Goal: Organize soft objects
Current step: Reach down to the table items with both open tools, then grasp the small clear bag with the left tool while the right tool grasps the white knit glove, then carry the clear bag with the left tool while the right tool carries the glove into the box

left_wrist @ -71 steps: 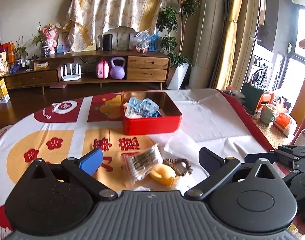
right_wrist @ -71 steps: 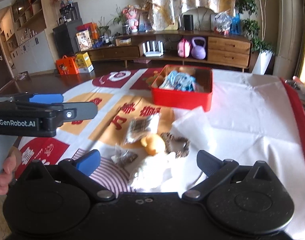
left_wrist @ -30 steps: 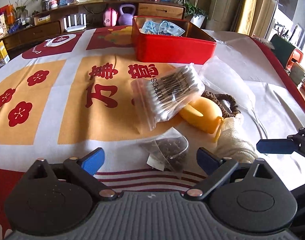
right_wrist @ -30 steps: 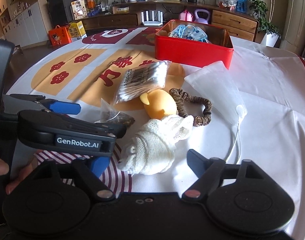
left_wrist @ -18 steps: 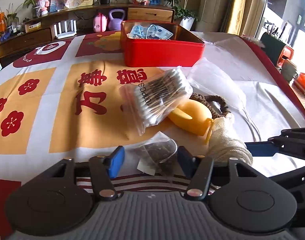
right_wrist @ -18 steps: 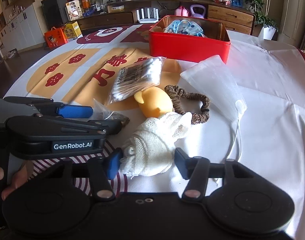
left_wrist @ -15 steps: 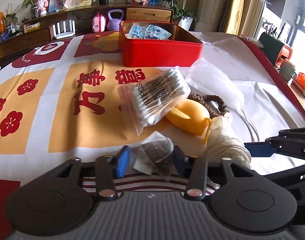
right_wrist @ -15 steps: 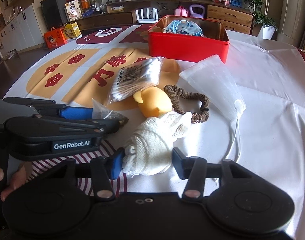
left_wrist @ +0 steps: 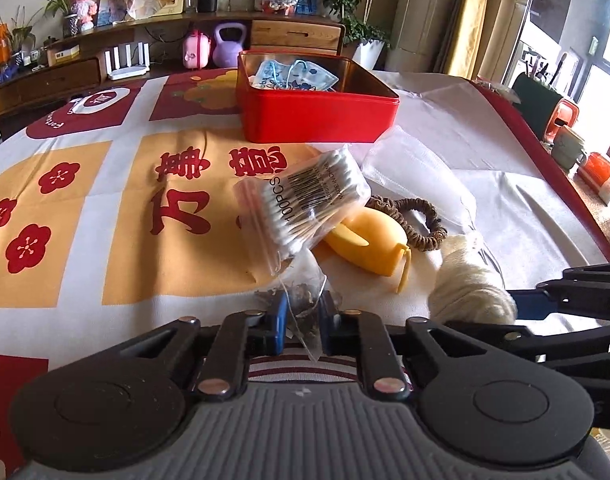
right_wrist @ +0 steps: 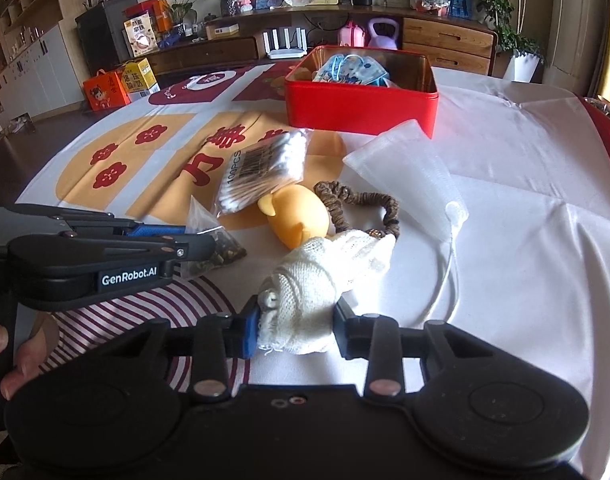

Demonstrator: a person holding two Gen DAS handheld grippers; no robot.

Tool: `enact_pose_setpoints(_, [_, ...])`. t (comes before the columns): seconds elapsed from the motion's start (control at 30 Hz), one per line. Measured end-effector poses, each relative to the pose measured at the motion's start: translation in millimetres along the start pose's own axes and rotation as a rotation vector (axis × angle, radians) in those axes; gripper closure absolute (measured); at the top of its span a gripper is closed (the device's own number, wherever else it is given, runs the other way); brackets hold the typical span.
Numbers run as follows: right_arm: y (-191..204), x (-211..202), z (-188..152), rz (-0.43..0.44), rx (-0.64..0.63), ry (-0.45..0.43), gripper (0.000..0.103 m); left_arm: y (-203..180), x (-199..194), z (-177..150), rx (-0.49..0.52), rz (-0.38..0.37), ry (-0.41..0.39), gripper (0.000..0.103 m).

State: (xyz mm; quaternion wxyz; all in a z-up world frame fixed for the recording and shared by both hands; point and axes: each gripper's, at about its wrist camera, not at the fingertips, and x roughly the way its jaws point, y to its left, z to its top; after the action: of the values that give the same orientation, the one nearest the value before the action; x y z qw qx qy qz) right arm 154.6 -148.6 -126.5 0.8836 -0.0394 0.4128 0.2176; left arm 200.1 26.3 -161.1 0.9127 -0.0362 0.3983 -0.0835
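My left gripper (left_wrist: 302,320) is shut on a small clear tea bag (left_wrist: 305,300) with dark leaves, near the table's front edge; it also shows in the right wrist view (right_wrist: 213,254). My right gripper (right_wrist: 295,326) is shut on a rolled cream knit sock (right_wrist: 317,280), also seen in the left wrist view (left_wrist: 465,284). Beyond them lie a bag of cotton swabs (left_wrist: 305,196), a yellow soft toy (left_wrist: 369,244), a brown scrunchie (right_wrist: 361,208) and a white mesh pouch (right_wrist: 409,176). A red tin box (left_wrist: 317,112) holding blue face masks (left_wrist: 293,76) stands further back.
The table wears a white, orange and red patterned cloth (left_wrist: 85,200). A mug and an orange item (left_wrist: 569,148) stand on a counter at the right. A wooden sideboard (right_wrist: 445,40) with a purple kettlebell stands behind the table.
Both grippers came down to the pile and closed: the left onto the tea bag, the right onto the cream sock. The other objects have not moved.
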Motion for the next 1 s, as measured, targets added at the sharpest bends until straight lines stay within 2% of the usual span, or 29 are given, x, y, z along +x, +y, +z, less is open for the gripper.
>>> enact_pose_setpoints(0.17, [-3,-12,1,0.006,0.019,-0.017,0.068,-1,-8,0,0.005,0.0,-0.014,0.095])
enact_pose_setpoints(0.57, [1,-55,13,0.056,-0.021,-0.066,0.068,-8,-52,9,0.031,0.007,-0.062,0.096])
enact_pose_setpoints(0.77, [-2,-87,33,0.077,-0.06,-0.1,0.068,-22,-80,26,0.064,0.004,-0.082,0.096])
enact_pose_setpoints(1.0, [-9,-113,66,0.088,-0.088,-0.132,0.068,-35,-104,59,0.101,-0.034,-0.146,0.096])
